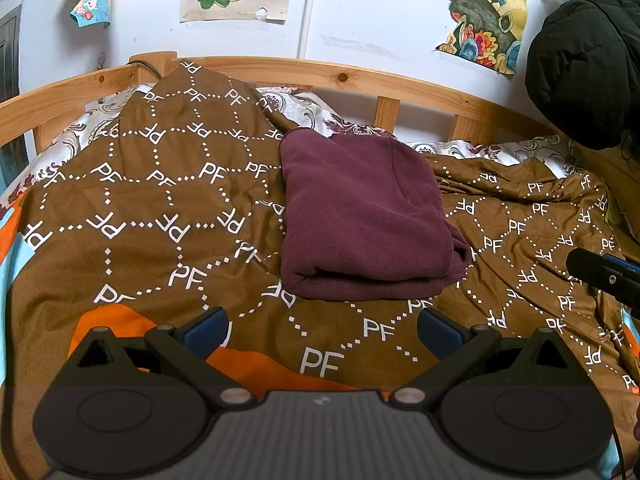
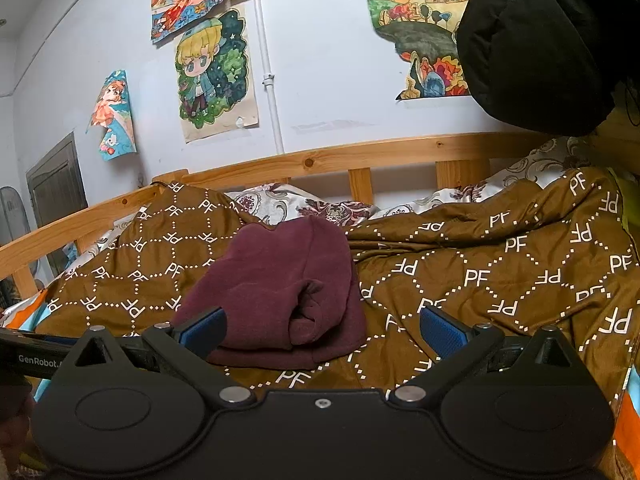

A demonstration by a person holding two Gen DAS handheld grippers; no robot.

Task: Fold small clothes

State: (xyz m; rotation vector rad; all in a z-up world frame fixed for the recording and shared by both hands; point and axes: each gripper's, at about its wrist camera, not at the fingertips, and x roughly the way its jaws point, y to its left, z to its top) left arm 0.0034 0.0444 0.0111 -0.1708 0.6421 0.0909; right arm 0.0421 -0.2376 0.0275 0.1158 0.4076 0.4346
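A maroon garment (image 1: 360, 216) lies folded into a thick rectangle on the brown "PF" bedspread (image 1: 160, 216). My left gripper (image 1: 322, 330) hovers just short of its near folded edge, open, with nothing between its blue pads. From the right side the same maroon garment (image 2: 280, 288) shows its rolled end. My right gripper (image 2: 322, 330) is open in front of it, its left blue pad (image 2: 202, 330) close to the garment's near corner, touching nothing. The right gripper's finger (image 1: 604, 276) juts in at the right edge of the left wrist view.
A wooden bed rail (image 1: 344, 76) runs along the far side against a white wall with drawings. A black puffy jacket (image 1: 584, 60) hangs at the right end. A patterned white sheet (image 1: 304, 108) shows behind the bedspread. An orange patch (image 1: 248, 364) lies near my left gripper.
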